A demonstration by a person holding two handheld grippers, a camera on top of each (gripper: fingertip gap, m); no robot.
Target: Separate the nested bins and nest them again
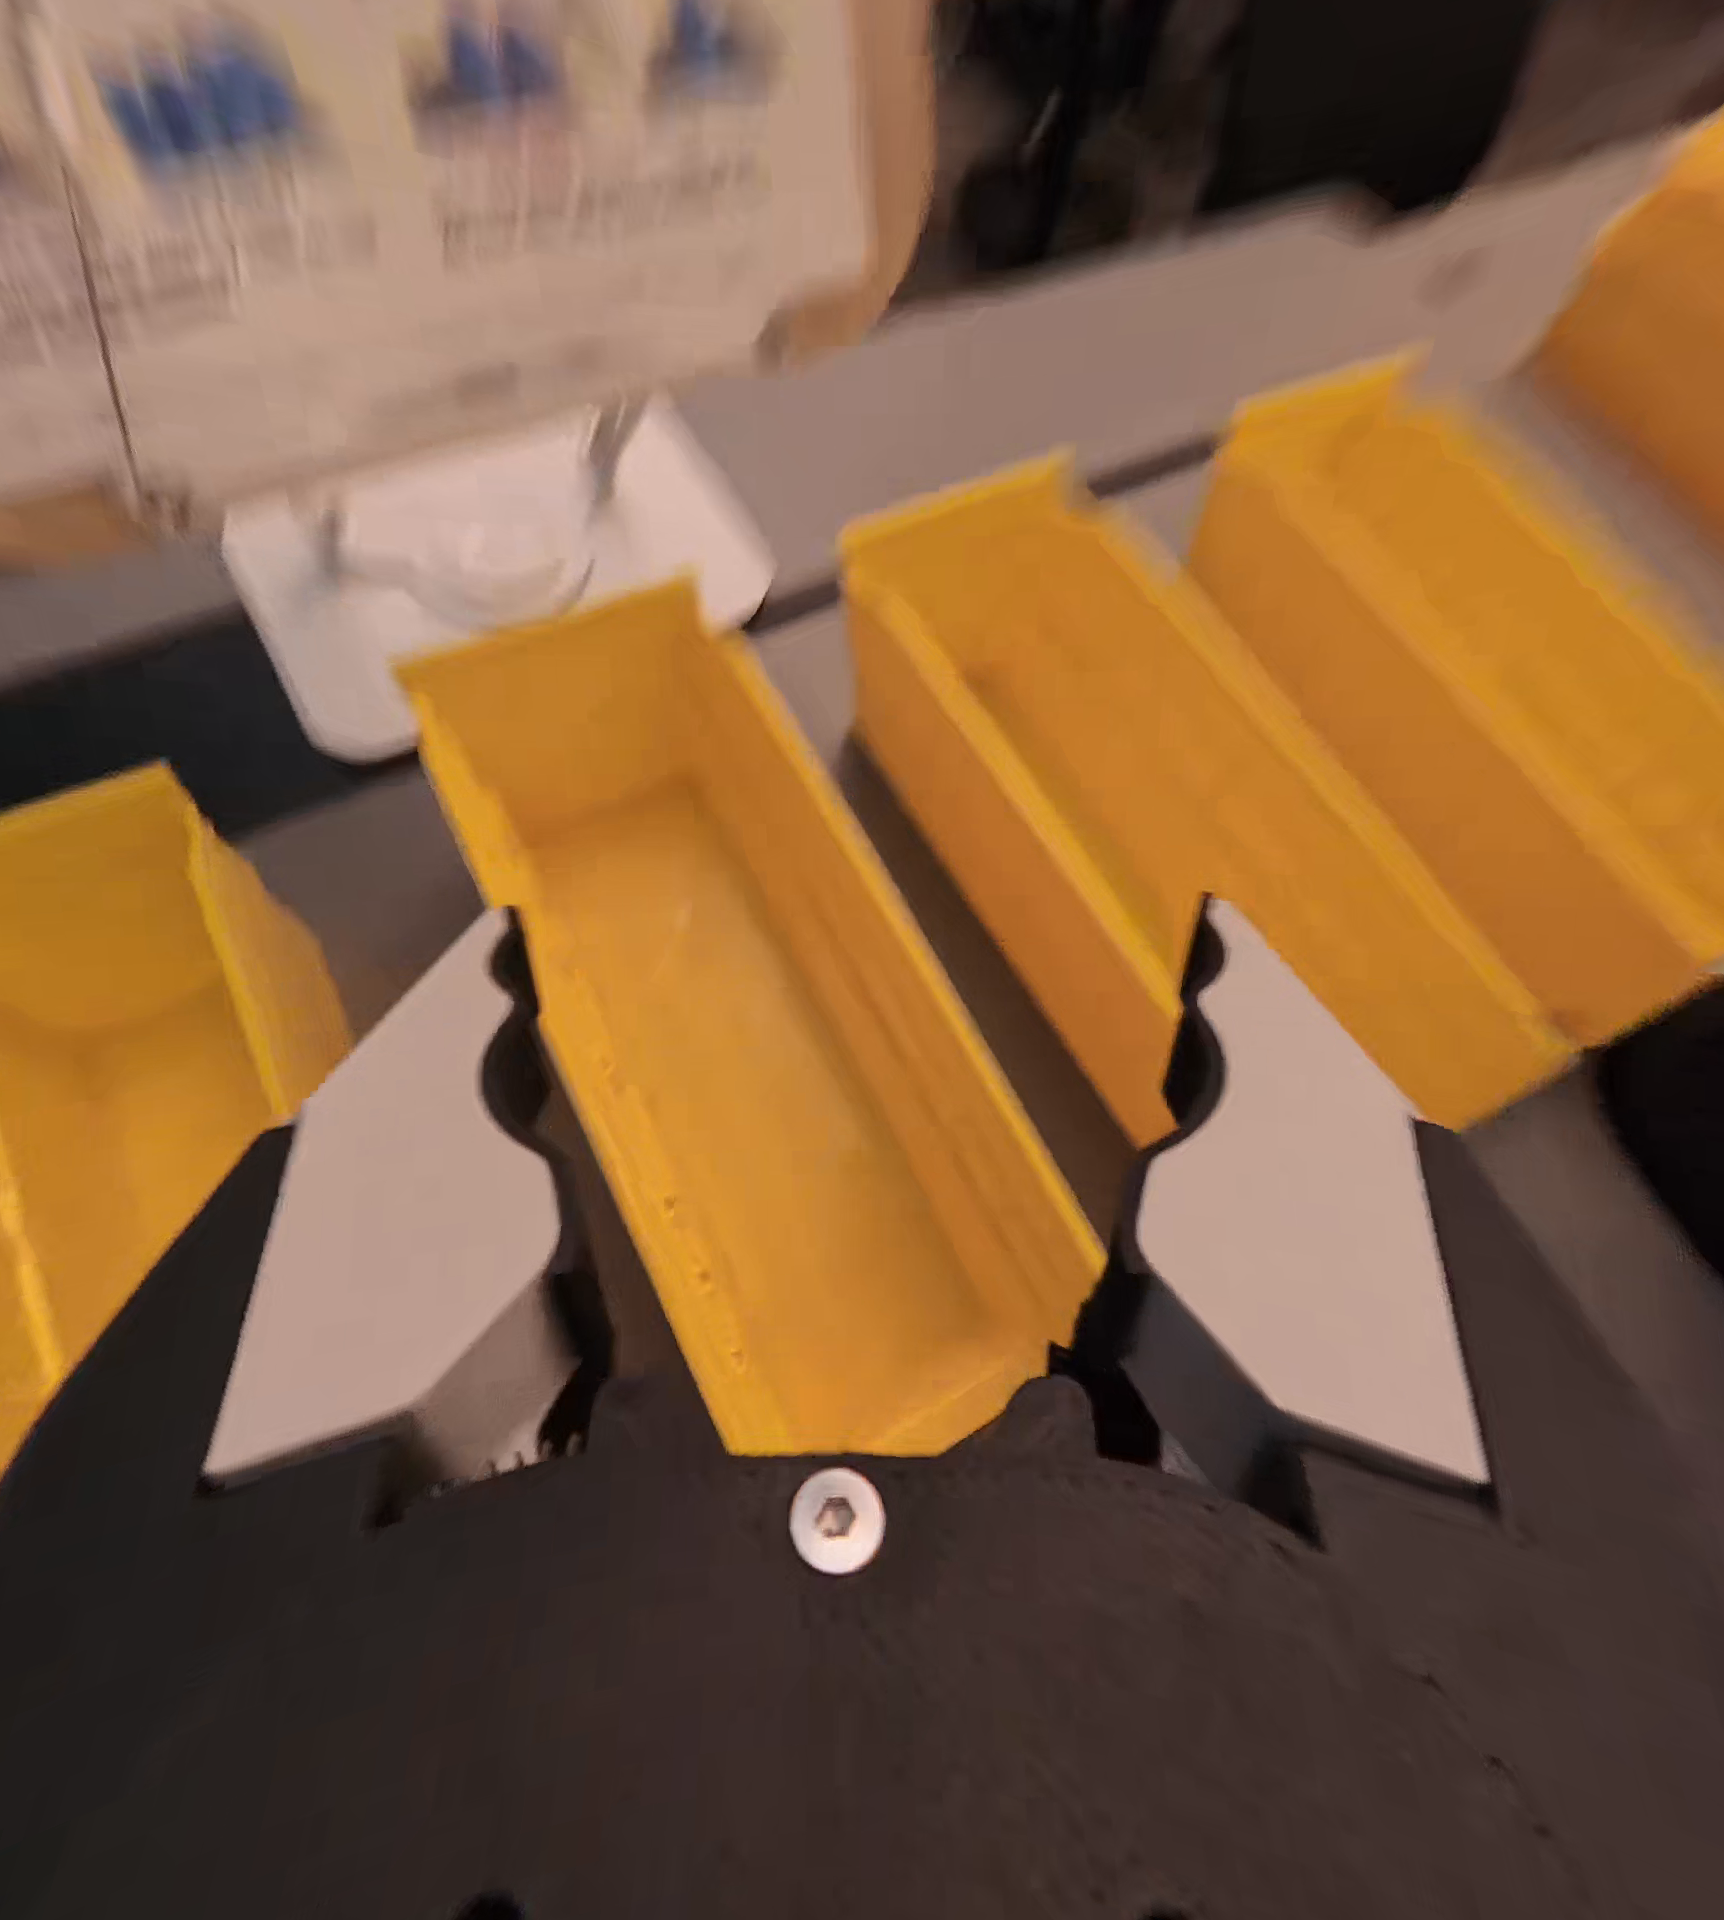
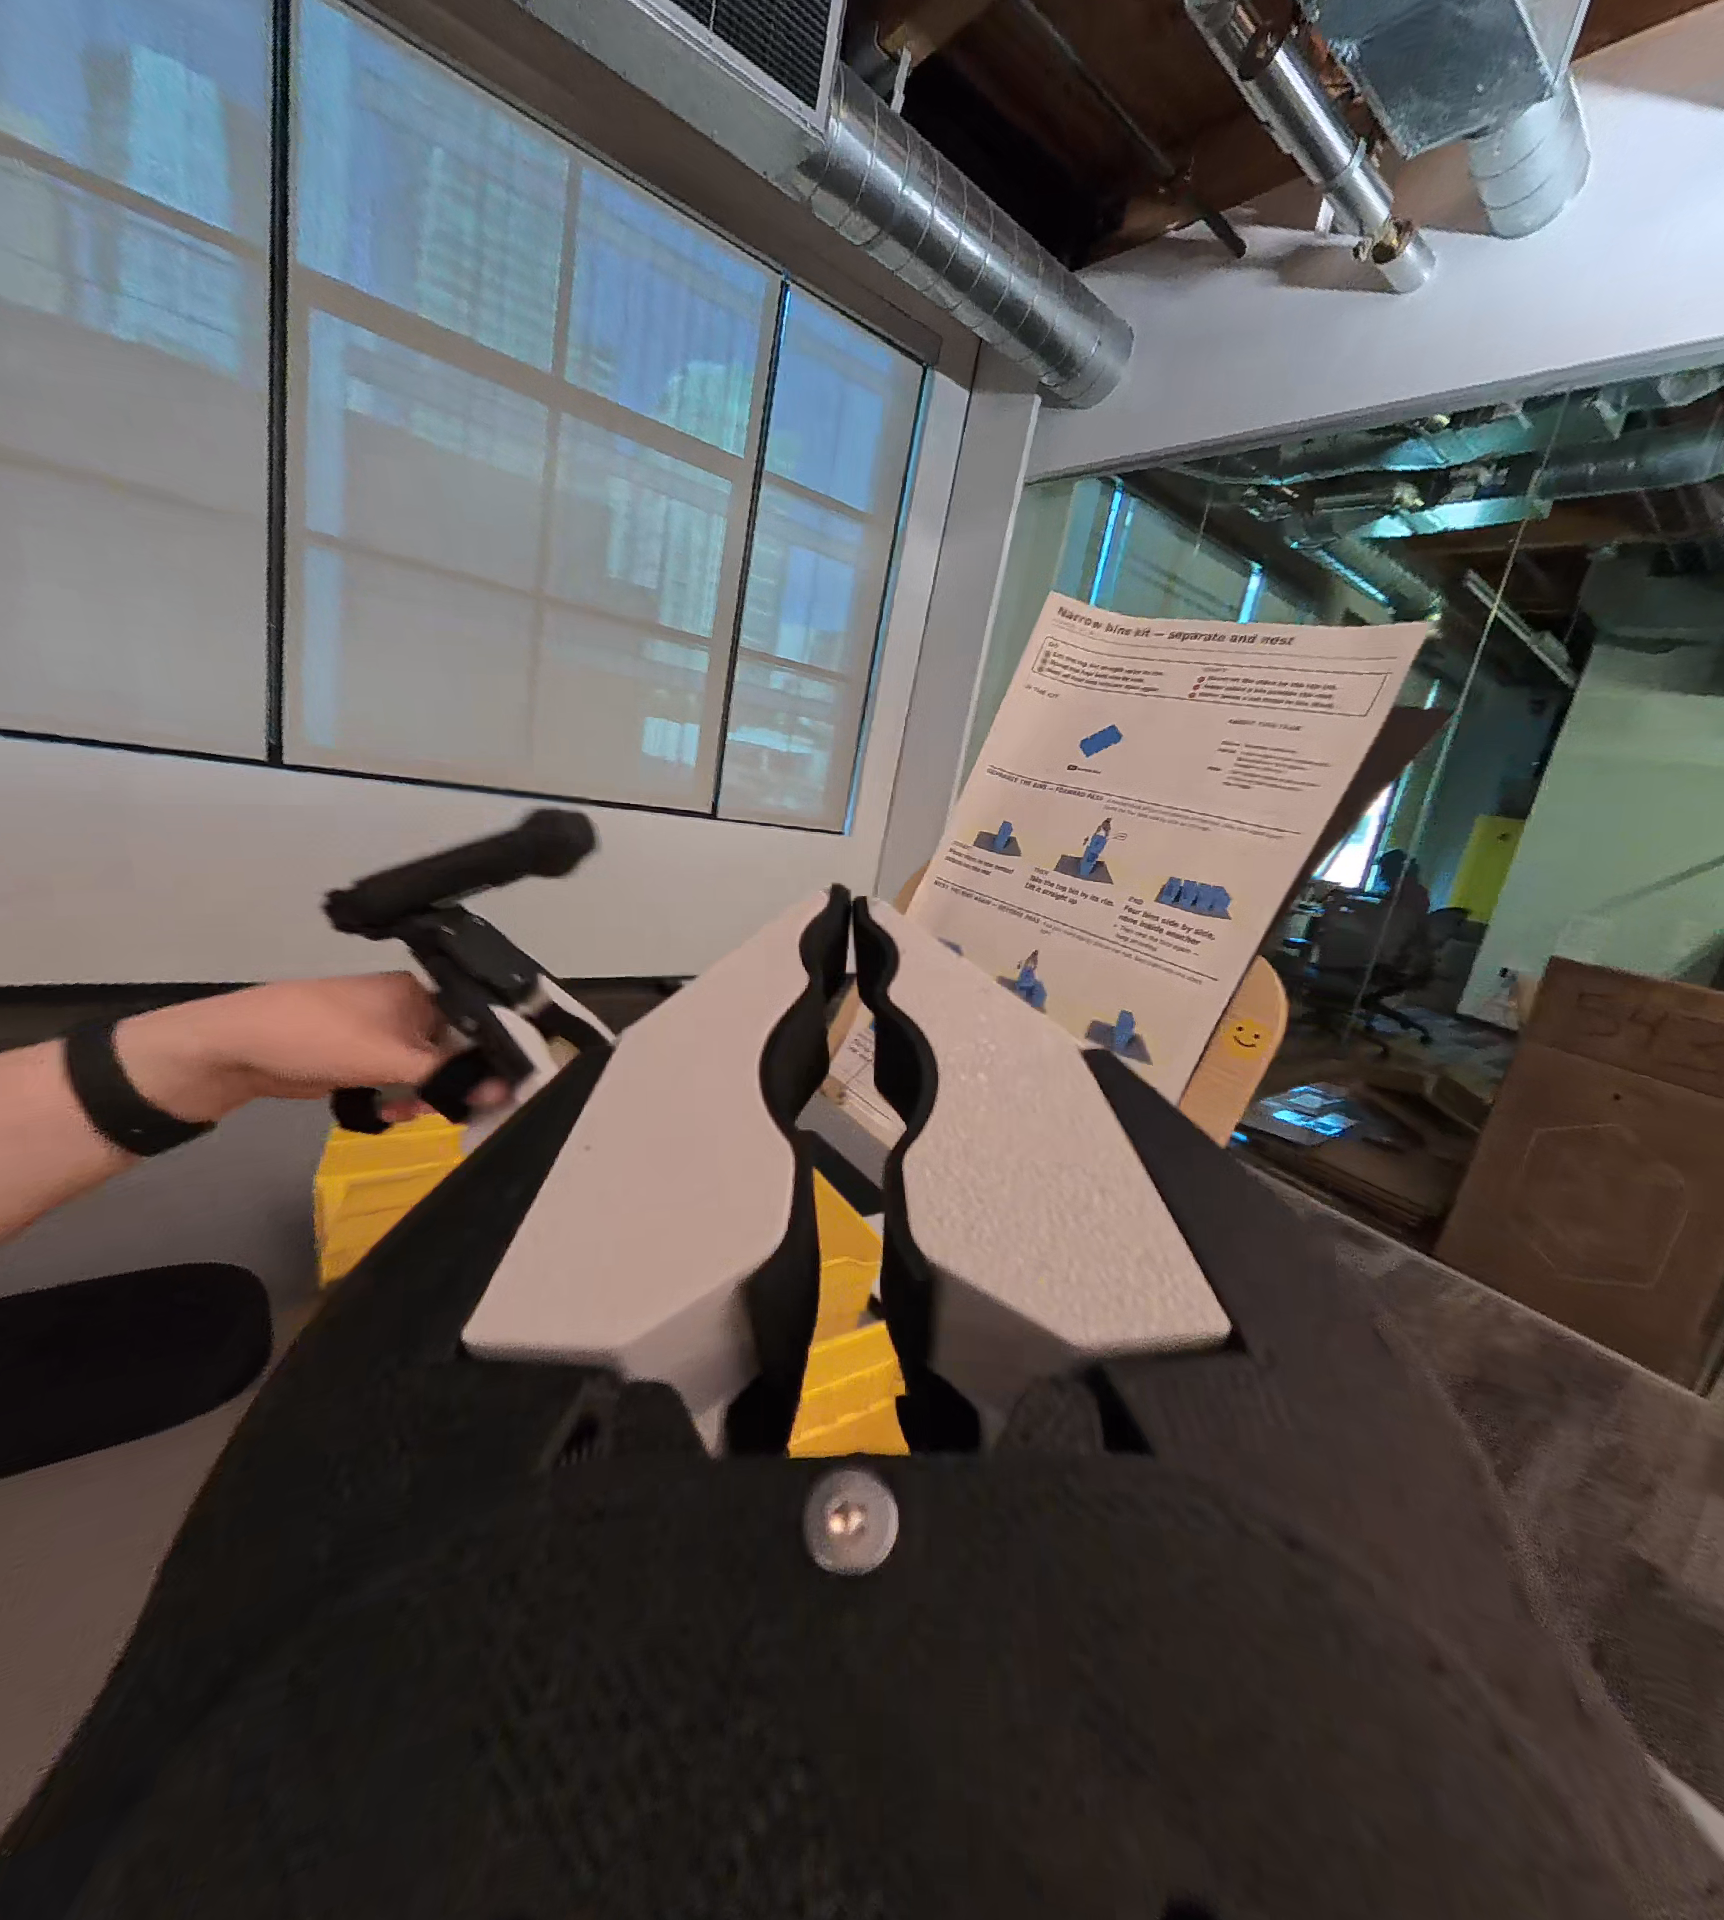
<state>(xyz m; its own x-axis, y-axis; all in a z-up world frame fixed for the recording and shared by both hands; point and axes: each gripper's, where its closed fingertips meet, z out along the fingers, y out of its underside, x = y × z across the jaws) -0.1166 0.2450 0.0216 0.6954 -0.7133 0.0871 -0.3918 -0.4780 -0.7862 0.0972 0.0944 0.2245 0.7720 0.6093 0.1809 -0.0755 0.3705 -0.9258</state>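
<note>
Several yellow open-top bins stand side by side on the grey table [image 1: 162,644] in the blurred left wrist view. My left gripper [image 1: 855,920] is open wide around the middle bin [image 1: 764,1039]. The left finger [image 1: 401,1164] lies close along that bin's left wall, and the right fingertip stands apart from its right wall. Other bins stand to the left [image 1: 58,1039] and to the right [image 1: 1076,790], [image 1: 1460,675], [image 1: 1720,364]. My right gripper [image 2: 850,920] is shut with nothing between its pads. It is raised and points up toward the window. Yellow bins [image 2: 847,1361] show below it.
A printed instruction sheet [image 2: 1149,831] leans on a wooden stand behind the bins. A white block with a clear glass piece [image 1: 494,561] sits at the back. A hand [image 2: 318,1039] holds the left gripper's handle. A cardboard box [image 2: 1647,1164] stands on the floor at right.
</note>
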